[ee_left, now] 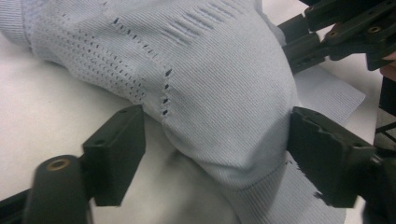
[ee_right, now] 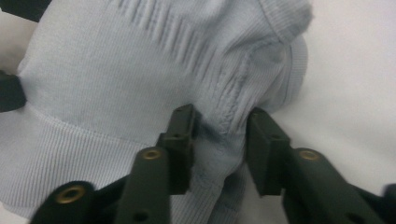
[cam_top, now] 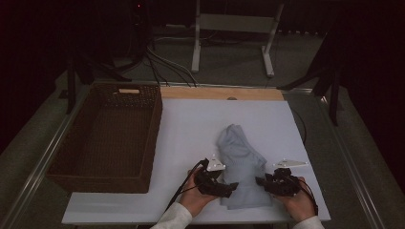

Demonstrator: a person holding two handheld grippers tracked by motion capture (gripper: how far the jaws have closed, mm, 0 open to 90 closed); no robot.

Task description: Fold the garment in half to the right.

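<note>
Left tool [cam_top: 232,186] is straddling the pale blue knit sweater [cam_top: 241,164] on the white bench [cam_top: 191,129], jaws wide, pads not clearly pressing. Right tool [cam_top: 260,181] is pinching a raised fold of the knit at its ribbed seam. Wicker basket [cam_top: 105,138] at left is sitting with nothing inside. Gripper views are revealing the sweater's openwork holes.

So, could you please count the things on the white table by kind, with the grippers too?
Light blue knitted garment: 1
Brown wicker basket: 1
Black handheld grippers: 2, the left gripper and the right gripper
Total: 4
</note>
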